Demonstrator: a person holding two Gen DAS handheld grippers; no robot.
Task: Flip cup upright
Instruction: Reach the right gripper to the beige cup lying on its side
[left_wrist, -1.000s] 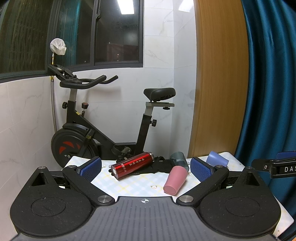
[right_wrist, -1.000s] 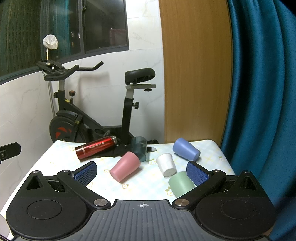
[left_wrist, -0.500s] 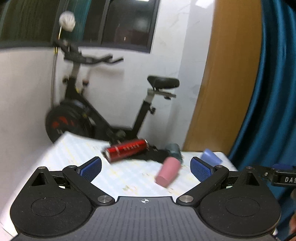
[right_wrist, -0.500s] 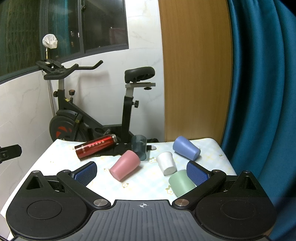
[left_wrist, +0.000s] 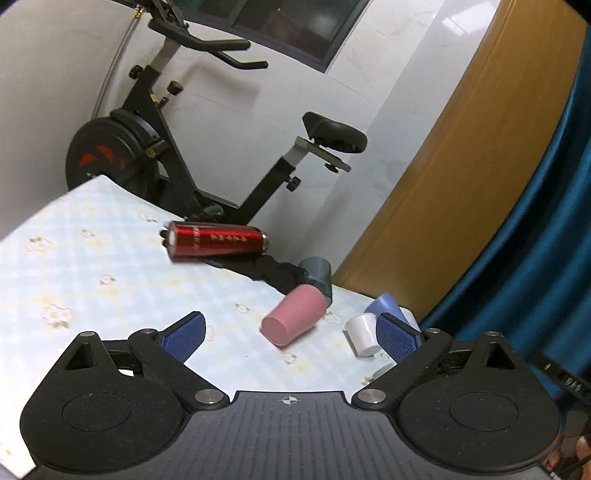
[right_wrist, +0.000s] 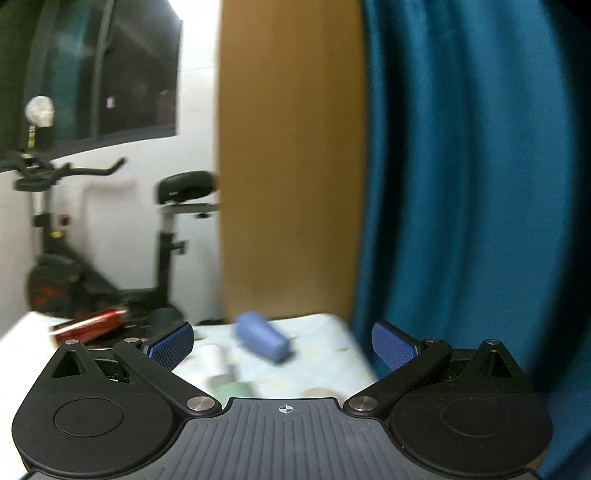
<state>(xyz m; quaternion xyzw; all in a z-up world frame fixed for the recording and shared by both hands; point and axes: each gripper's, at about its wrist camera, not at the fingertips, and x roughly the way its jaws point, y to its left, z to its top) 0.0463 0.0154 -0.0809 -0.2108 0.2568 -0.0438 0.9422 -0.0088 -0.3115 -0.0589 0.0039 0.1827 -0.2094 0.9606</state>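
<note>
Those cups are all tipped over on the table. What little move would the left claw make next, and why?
Probably ease the left claw forward and down toward the pink cup. That cup lies on its side on the table straight ahead of the open claw, nearer than the white cup, and nothing is gripped yet. The right claw's view is too blurred to plan from.

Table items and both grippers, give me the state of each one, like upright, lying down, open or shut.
pink cup: on its side
white cup: on its side
blue cup: on its side, blurred
grey cup: on its side, behind the pink cup
green cup: mostly hidden, cannot tell
red bottle: lying flat
left gripper: open, empty
right gripper: open, empty
</note>
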